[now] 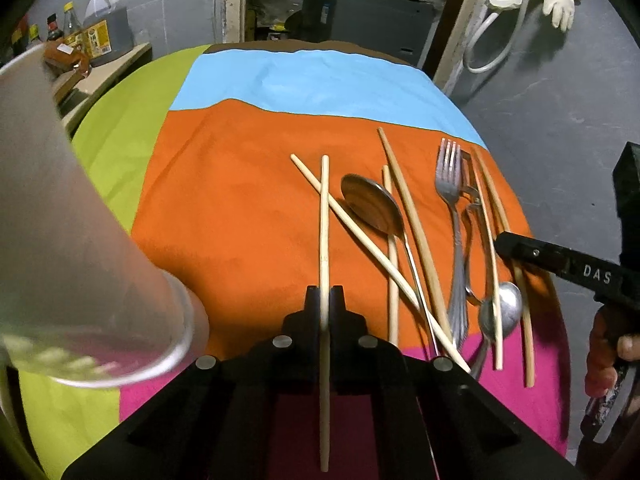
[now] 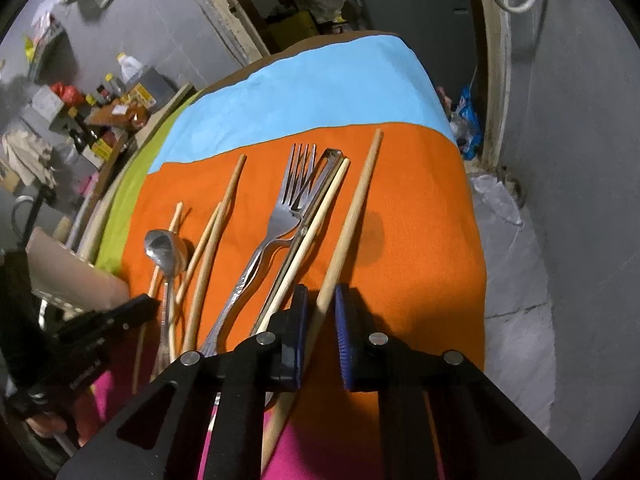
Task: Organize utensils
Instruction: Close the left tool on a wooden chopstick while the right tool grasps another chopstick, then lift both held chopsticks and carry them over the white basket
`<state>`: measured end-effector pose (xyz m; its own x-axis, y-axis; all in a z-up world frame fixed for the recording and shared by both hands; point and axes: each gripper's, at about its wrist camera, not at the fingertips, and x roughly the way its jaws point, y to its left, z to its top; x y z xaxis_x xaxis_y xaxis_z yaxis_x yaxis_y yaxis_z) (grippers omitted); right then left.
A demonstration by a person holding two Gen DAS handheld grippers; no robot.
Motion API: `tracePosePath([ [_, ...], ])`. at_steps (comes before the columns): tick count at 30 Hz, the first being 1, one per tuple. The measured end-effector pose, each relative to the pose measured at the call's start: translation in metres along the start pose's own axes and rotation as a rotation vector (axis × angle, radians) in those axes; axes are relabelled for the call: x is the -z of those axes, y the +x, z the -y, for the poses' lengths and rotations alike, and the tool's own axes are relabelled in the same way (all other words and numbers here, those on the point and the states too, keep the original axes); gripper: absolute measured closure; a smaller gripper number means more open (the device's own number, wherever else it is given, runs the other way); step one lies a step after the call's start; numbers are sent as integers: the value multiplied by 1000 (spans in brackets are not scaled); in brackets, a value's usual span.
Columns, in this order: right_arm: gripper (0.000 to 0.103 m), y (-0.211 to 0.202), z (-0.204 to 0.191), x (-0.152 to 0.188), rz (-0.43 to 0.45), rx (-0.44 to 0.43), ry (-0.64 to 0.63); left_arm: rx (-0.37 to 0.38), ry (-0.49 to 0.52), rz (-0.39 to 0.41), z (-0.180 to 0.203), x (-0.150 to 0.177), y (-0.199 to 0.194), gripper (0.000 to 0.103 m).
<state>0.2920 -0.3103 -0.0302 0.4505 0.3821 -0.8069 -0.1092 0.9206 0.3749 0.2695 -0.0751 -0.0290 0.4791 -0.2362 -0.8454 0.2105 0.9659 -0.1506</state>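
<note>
Left wrist view first: my left gripper (image 1: pixel 325 294) is clenched on a pale, straight wooden chopstick (image 1: pixel 324 216), the black fingers pinching it partway along its length so the far tip reaches out over the orange panel of the multicoloured tablecloth (image 1: pixel 240 184) and the near end runs back under the camera. I judge I took it there because its upper part crosses a second pale chopstick (image 1: pixel 360 232); a grip below the crossing should let it lift clear without dragging the neighbour.

Just right of that lie a large steel spoon (image 1: pixel 374 204), a darker bamboo chopstick (image 1: pixel 412 220), a steel fork (image 1: pixel 450 184) and a small steel spoon (image 1: pixel 502 312), all roughly parallel, some overlapping. At the left edge a clear drinking glass (image 1: pixel 72 240) looms blurred and close, likely the holder for sorted pieces, though I cannot see how it is supported.

On the right wrist view, my right gripper (image 2: pixel 320 316) has its blue-ribbed pads around a thick tan wooden chopstick (image 2: pixel 352 216), the outermost of the row, closed on it as far as I can tell. That one lies apart from the fork (image 2: pixel 288 200) and a metal peeler-like tool (image 2: pixel 320 172), so it is the easy pick on this side.
</note>
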Motion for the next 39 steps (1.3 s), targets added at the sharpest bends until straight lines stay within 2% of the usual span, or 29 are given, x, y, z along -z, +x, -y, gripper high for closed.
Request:
tracePosePath([
  [4,97,-7,9,7,9,-65,79,35,-11,-1,1,8,-6,101],
  [13,98,-27,4,32,63,-173,121,104,-30,7,-4,32,-27,101],
  [17,98,-46,-18,42,154,-193,62,158,-66,49,-14,40,-44,101],
  [20,98,-58,-43,46,242,-207,-10,189,-62,163,-18,41,-66,101],
  [22,98,-64,-62,46,299,-210,-61,177,-31,281,-18,41,-84,101],
  [25,98,-69,-88,44,373,-212,-125,182,-2,400,-20,41,-105,101],
  [29,98,-72,-123,36,448,-239,-197,145,7,557,-30,32,-131,101],
  [33,98,-73,-158,23,516,-285,-253,105,-10,680,-51,21,-161,101],
  [39,98,-73,-206,4,590,-375,-310,27,-31,797,-97,12,-192,101],
])
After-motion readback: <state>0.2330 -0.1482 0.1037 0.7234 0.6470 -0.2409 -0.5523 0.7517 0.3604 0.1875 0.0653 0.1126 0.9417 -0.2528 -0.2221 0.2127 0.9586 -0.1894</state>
